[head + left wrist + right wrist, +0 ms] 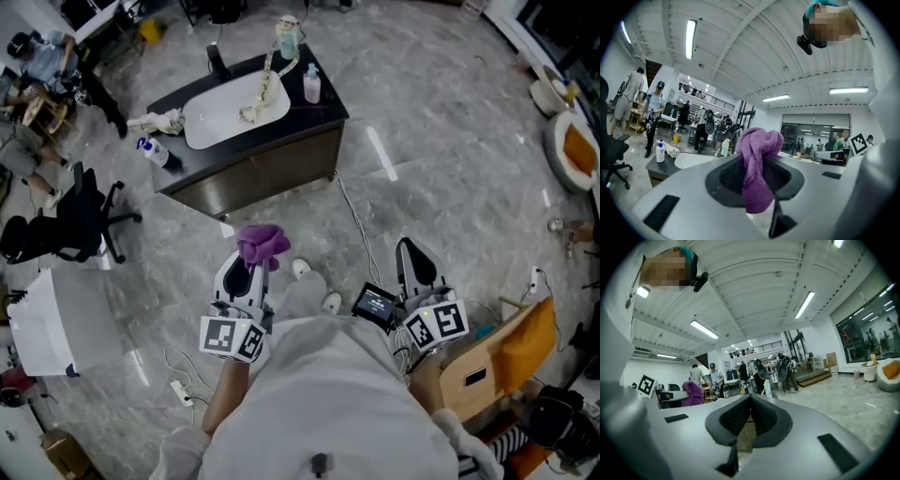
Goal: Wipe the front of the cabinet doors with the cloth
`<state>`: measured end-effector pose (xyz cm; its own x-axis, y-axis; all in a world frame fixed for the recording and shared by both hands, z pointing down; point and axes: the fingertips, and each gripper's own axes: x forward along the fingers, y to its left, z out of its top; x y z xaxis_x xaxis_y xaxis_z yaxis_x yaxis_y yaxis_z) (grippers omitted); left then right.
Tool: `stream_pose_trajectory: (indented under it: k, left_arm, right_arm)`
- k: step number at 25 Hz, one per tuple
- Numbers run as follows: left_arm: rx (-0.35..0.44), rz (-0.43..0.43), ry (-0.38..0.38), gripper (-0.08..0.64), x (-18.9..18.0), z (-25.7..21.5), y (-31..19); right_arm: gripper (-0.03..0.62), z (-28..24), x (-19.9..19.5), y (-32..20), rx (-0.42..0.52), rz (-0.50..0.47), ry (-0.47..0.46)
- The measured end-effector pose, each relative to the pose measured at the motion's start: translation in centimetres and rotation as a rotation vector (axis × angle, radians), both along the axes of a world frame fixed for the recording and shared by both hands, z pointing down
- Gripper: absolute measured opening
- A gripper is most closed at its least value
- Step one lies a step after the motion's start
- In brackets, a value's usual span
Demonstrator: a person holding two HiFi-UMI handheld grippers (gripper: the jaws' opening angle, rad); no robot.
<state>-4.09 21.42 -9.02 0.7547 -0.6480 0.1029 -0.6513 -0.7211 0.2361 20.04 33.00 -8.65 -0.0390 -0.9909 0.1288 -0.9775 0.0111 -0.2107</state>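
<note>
Two grippers point toward the cabinet. The left gripper clamps the purple cloth between its jaws, well apart from the cabinet doors. The right gripper has its jaws pressed together.
</note>
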Motion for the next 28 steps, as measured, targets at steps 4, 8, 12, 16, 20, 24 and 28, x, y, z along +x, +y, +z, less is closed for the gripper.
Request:
stream_pose_trajectory:
  k: [4,8,12,16,20,24,28]
  left_arm:
    - [-0.036,0.01,0.011,0.098,2.1,1.8,-4.4]
    - [-0.025,0.041,0.036,0.098,4.8,1.8,-8.9]
    - [-0.003,0.074,0.073,0.098,7.5,0.5,-12.5]
    - [0.011,0.113,0.062,0.098,8.9,0.0,-14.5]
    - [0.011,0.084,0.062,0.098,9.0,-0.3,-15.9]
    - [0.004,0.01,0.065,0.098,9.3,0.3,-17.0]
    - [0.001,-0.071,0.044,0.098,10.9,0.8,-17.0]
  right_arm:
    - [0.028,-0.3,1.6,-3.7,-0.011,0.007,0.037]
    - [0.028,-0.8,3.6,-7.5,-0.024,-0.003,0.075]
    - [0.028,-2.1,5.7,-10.9,0.0,0.015,0.097]
    - [0.028,-2.6,6.3,-13.2,0.021,0.01,0.089]
    - [0.028,-2.0,6.5,-15.1,0.002,-0.038,0.089]
    - [0.028,-1.4,7.4,-17.4,-0.008,-0.123,0.081]
    - [0.028,-0.9,8.7,-19.3,0.001,-0.281,0.087]
